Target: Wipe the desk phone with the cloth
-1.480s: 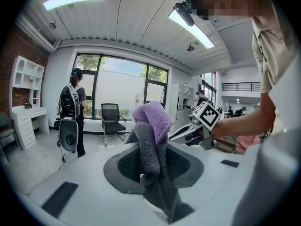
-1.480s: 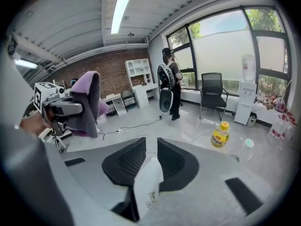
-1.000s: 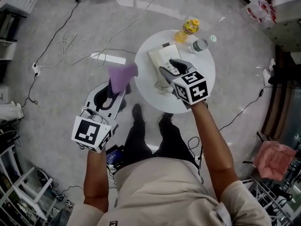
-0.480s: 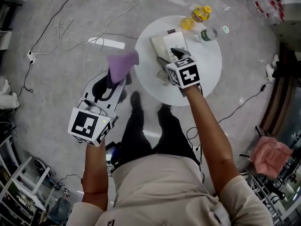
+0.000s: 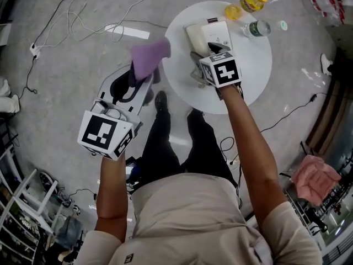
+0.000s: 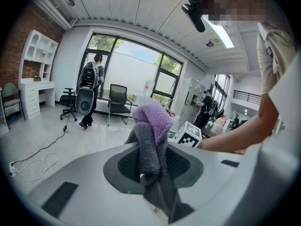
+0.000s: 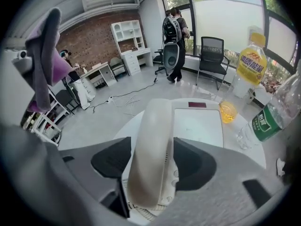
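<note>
R gripper [image 7: 153,163] jaws just opened wide, straddling handset [image 7: 153,121]; L gripper [image 6: 151,165] jaws clamp cloth [image 6: 153,120]. Next, prob.: grip + lift handset, wipe desk phone [image 7: 197,126].

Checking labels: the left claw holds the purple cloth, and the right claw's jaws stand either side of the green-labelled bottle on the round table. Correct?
No. The right claw, its jaws just opened wider, straddles the desk phone's handset, not the bottle, as the right gripper view shows. The left claw does hold the purple cloth.
</note>
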